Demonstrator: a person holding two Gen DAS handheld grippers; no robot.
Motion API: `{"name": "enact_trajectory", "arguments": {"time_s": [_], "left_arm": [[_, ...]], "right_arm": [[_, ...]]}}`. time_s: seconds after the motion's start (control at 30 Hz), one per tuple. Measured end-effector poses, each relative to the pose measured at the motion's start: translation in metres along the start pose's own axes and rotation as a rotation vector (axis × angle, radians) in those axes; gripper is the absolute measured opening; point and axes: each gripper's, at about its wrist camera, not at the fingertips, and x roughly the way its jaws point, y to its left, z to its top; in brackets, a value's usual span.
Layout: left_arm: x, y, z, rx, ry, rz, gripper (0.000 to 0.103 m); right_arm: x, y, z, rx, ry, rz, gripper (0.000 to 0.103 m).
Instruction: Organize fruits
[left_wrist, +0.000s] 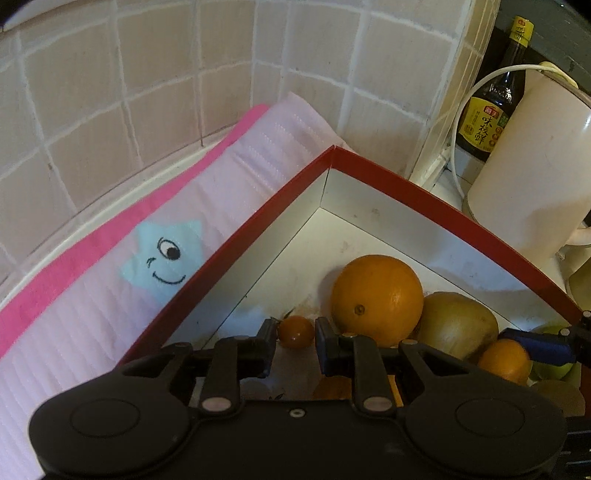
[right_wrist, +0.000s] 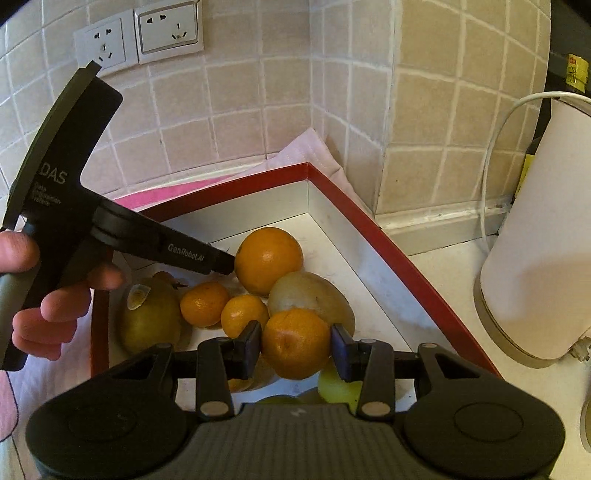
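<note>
A red box (left_wrist: 413, 192) with a white inside holds the fruit; it also shows in the right wrist view (right_wrist: 369, 229). My left gripper (left_wrist: 295, 341) is open over the box, with a small orange tomato (left_wrist: 295, 331) just beyond its fingertips, apart from the pads. A large orange (left_wrist: 376, 299) and a yellow-brown pear (left_wrist: 458, 325) lie to its right. My right gripper (right_wrist: 295, 345) is shut on a mandarin (right_wrist: 295, 343) and holds it over the box. Below it lie the large orange (right_wrist: 267, 258), two mandarins (right_wrist: 205, 302), pears (right_wrist: 149, 317) and green fruit (right_wrist: 336, 387).
A pink towel with a blue star (left_wrist: 110, 258) lies under the box by the tiled wall. A white kettle (right_wrist: 535, 236) with a cord stands right of the box, a soy sauce bottle (left_wrist: 491, 96) behind it. Two wall sockets (right_wrist: 140, 37) are above.
</note>
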Motion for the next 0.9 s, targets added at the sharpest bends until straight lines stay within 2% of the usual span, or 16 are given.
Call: {"name": "enact_trajectory", "arguments": {"time_s": [0.17, 0.3, 0.37, 0.4, 0.43, 0.6, 0.8, 0.9], "left_arm": [[-0.001, 0.000, 0.000, 0.003, 0.000, 0.002, 0.029], [-0.005, 0.000, 0.000, 0.008, -0.005, 0.010, 0.052], [-0.012, -0.001, -0.003, 0.029, -0.032, 0.010, 0.059], [-0.015, -0.001, -0.004, 0.032, -0.040, 0.007, 0.067], [-0.020, -0.001, -0.005, 0.029, -0.049, 0.003, 0.070], [-0.042, -0.005, -0.012, 0.042, -0.082, 0.009, 0.072], [-0.076, -0.011, -0.028, 0.058, -0.116, 0.033, 0.074], [-0.099, -0.014, -0.041, 0.061, -0.138, 0.050, 0.080]], "right_arm": [[-0.001, 0.001, -0.001, -0.011, 0.002, 0.003, 0.045], [-0.009, 0.000, -0.002, 0.003, 0.000, 0.006, 0.049], [-0.016, -0.002, -0.003, 0.009, -0.010, 0.002, 0.051], [-0.020, -0.003, -0.005, 0.017, -0.015, -0.005, 0.052], [-0.023, -0.004, -0.006, 0.026, -0.017, -0.009, 0.053], [-0.041, -0.010, -0.014, 0.059, -0.026, -0.030, 0.059], [-0.065, 0.001, -0.026, 0.023, -0.025, -0.060, 0.065], [-0.077, 0.009, -0.030, 0.010, -0.024, -0.072, 0.071]]}}
